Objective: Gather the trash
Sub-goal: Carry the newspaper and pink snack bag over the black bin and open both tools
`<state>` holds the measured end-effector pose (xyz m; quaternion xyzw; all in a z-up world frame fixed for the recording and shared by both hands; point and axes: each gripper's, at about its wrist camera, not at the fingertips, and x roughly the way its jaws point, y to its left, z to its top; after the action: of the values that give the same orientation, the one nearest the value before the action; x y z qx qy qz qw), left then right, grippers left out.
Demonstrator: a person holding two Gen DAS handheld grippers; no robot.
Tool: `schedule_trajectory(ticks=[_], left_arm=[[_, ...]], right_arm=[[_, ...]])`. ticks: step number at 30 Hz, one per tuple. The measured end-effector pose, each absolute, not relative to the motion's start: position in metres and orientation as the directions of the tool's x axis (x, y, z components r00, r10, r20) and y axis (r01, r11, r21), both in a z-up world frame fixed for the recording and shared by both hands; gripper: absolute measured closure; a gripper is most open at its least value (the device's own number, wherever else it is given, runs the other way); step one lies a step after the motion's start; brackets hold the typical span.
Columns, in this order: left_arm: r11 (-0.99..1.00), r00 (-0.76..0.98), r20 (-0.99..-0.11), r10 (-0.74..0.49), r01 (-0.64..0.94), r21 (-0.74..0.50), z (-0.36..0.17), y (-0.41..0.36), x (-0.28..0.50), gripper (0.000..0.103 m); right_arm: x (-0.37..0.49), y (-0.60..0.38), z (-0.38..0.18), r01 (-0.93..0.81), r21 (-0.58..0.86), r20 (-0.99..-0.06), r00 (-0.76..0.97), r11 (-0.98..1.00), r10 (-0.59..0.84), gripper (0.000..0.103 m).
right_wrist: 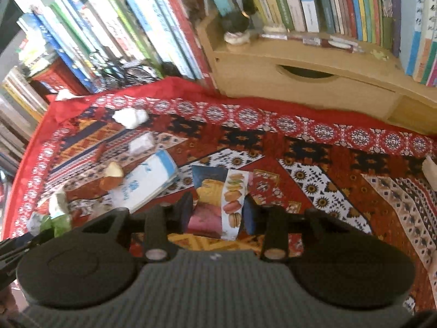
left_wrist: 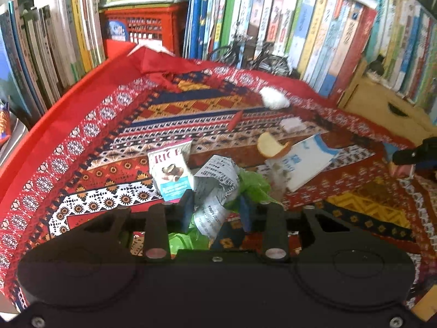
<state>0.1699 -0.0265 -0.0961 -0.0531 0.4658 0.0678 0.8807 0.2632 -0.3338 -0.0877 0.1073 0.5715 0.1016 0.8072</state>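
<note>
In the left wrist view my left gripper (left_wrist: 217,207) is shut on a crumpled printed receipt (left_wrist: 215,188) bunched with green plastic wrap (left_wrist: 252,184). A rice box (left_wrist: 170,172) stands just behind it on the patterned cloth (left_wrist: 109,136). In the right wrist view my right gripper (right_wrist: 218,210) is shut on a packet printed with macarons (right_wrist: 232,202). Loose on the cloth lie a bread slice (left_wrist: 270,145), a white and blue packet (left_wrist: 303,161), a white tissue ball (left_wrist: 274,98), a small white wad (left_wrist: 292,124) and a thin red piece (left_wrist: 235,120).
Rows of books (left_wrist: 300,22) wall the back and left. A red crate (left_wrist: 144,24) and a small model bicycle (left_wrist: 245,54) stand at the back. A wooden drawer box (right_wrist: 314,82) sits at the back right. The right gripper's dark tip (left_wrist: 415,155) shows at the left view's edge.
</note>
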Motion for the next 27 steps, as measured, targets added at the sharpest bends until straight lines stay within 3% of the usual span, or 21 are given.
schedule_trajectory(ticks=[27], left_arm=[[0.996, 0.722, -0.692, 0.006, -0.064, -0.058, 0.022, -0.019, 0.007, 0.071]], right_arm=[[0.097, -0.257, 0.042, -0.181, 0.287, -0.809, 0.481, 0.941, 0.339, 0.06]])
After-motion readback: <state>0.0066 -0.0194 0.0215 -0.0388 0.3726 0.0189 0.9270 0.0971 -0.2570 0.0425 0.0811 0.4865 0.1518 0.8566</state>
